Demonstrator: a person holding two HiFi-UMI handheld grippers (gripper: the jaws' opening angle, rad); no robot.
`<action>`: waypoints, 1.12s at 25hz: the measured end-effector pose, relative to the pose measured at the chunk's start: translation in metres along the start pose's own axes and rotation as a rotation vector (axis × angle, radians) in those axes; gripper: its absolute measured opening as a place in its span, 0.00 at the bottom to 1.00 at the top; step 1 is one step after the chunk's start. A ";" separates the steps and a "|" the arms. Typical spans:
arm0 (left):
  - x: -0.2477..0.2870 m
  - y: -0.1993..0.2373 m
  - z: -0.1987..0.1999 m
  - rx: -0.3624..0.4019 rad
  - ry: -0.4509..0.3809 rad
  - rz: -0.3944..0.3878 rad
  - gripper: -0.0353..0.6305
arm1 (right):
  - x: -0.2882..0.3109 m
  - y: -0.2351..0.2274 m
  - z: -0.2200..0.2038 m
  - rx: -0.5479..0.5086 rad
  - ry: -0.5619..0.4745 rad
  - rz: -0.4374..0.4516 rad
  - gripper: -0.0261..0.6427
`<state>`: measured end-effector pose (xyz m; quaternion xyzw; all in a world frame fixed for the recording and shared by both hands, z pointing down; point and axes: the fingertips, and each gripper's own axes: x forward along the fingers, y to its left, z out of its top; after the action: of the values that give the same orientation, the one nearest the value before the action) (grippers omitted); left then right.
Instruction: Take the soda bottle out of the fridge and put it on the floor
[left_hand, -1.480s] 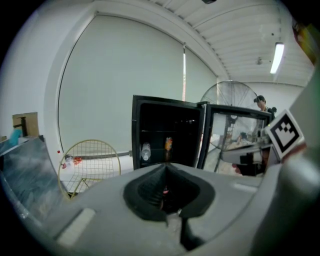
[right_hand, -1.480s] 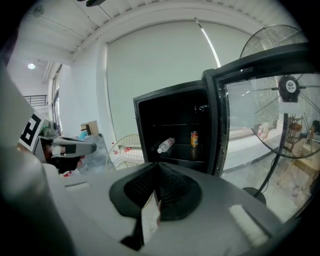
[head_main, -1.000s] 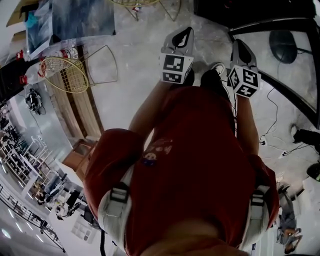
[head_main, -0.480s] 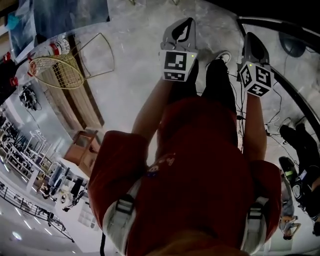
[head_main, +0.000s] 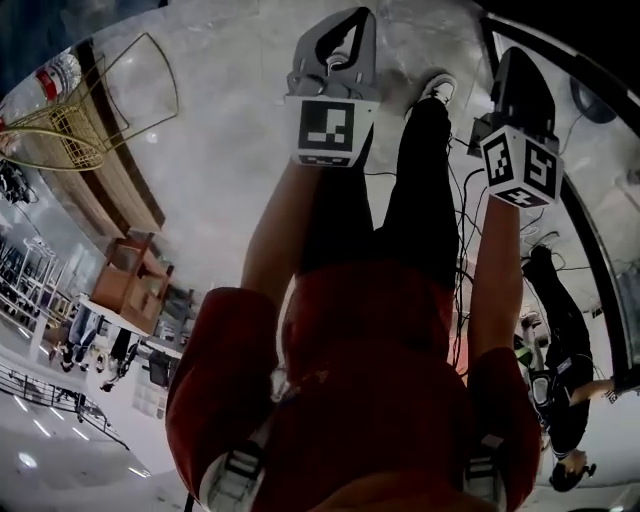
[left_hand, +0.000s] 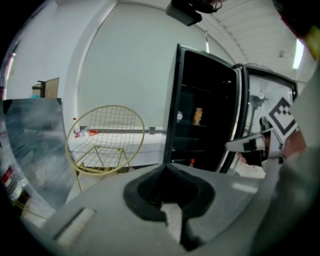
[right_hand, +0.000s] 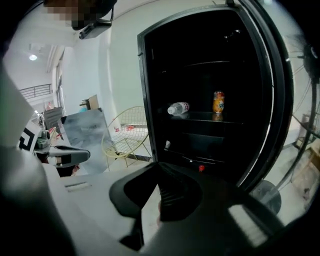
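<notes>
Claws: left claw (left_hand: 167, 166) and right claw (right_hand: 159, 163) are both pressed together, with nothing between them.
Change: in the head view both claws have dropped away from the chest toward the floor (head_main: 230, 150) over the last second. The chair (head_main: 60, 130) has slid to the picture's upper left.
Soda: the soda (right_hand: 218, 102) stands upright toward the right end of a shelf (right_hand: 200, 116) in the fridge (right_hand: 148, 100). A clear bottle (right_hand: 178, 108) lies to its left.
Door: open.
Meaning: probably still the approach, with nothing taken out. A claw must rise to the shelf and spread before gripping.
</notes>
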<state>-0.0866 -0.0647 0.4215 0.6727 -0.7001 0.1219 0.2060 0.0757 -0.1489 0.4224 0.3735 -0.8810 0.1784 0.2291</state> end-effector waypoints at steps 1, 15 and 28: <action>0.007 -0.001 -0.012 -0.009 -0.010 0.014 0.05 | 0.010 -0.005 -0.012 0.002 0.000 0.006 0.03; 0.095 -0.051 -0.136 -0.044 0.010 0.080 0.05 | 0.076 -0.098 -0.147 0.040 0.011 0.054 0.03; 0.131 -0.090 -0.177 -0.017 0.010 0.014 0.05 | 0.093 -0.130 -0.178 0.051 -0.029 0.022 0.04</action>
<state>0.0237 -0.1084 0.6275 0.6654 -0.7048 0.1205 0.2144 0.1623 -0.2015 0.6387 0.3719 -0.8835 0.1978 0.2047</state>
